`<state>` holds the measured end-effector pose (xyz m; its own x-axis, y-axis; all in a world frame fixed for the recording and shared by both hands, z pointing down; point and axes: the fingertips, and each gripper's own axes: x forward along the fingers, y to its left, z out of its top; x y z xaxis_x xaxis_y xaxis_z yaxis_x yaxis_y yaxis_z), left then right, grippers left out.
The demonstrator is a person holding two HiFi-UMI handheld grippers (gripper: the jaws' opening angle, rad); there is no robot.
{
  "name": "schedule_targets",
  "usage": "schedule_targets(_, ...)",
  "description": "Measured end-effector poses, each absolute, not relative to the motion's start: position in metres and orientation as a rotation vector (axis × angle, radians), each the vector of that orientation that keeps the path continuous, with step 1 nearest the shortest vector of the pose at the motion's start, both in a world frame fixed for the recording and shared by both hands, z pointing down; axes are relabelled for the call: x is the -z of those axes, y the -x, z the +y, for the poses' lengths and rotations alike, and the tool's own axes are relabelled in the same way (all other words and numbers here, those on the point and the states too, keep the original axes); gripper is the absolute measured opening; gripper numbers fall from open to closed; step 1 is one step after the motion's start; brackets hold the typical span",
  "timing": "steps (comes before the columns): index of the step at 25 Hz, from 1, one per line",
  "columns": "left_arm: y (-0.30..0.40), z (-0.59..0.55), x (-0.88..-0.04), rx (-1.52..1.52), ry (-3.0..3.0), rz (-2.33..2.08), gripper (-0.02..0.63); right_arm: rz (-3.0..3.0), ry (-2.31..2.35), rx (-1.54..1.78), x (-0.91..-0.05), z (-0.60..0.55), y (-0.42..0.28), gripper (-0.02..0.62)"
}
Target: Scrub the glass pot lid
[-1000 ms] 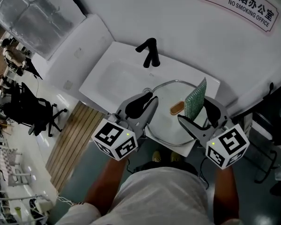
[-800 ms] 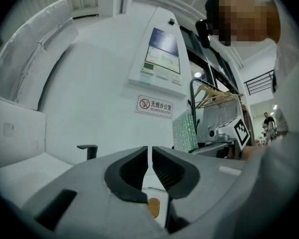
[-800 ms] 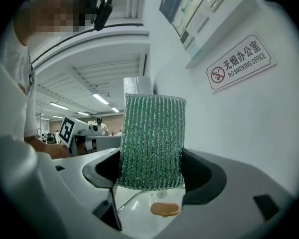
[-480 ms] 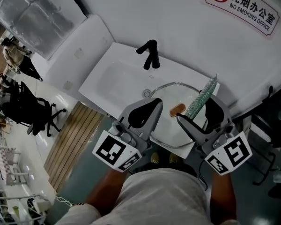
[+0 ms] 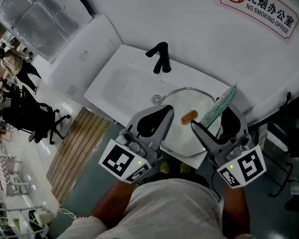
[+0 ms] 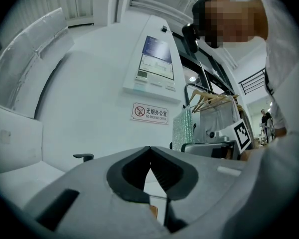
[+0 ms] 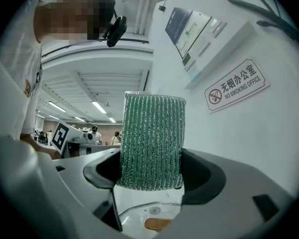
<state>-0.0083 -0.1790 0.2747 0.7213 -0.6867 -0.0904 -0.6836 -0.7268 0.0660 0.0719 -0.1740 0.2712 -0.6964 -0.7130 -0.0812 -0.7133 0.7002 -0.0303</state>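
Note:
The glass pot lid [image 5: 180,102], metal-rimmed with a brown wooden knob [image 5: 188,116], sits over the right side of the white sink. My left gripper [image 5: 161,109] is at the lid's left edge, shut with the thin rim [image 6: 150,198] caught between its jaws. The knob [image 6: 153,211] shows just below them. My right gripper [image 5: 214,117] stands over the lid's right side, shut on a green scrub pad [image 5: 219,105]. The pad [image 7: 152,141] stands upright between the pads, above the lid's rim [image 7: 144,208] and the knob [image 7: 157,224].
A black faucet [image 5: 159,57] stands at the back of the sink basin [image 5: 117,83]. A white wall with a no-smoking sign [image 5: 256,5] runs behind. A person's body fills the view's bottom. Office chairs stand on the floor at far left.
My left gripper's jaws have closed on the lid's left rim. The right gripper has turned, so the scrub pad now stands edge-on and a little further right.

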Motion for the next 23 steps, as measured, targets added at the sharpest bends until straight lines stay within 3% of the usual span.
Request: schedule_targets(23,0.0113,-0.1775,-0.2733,0.176,-2.907,-1.131,0.015,2.821,1.196,0.002,-0.2757,-0.1704,-0.0680,0.348)
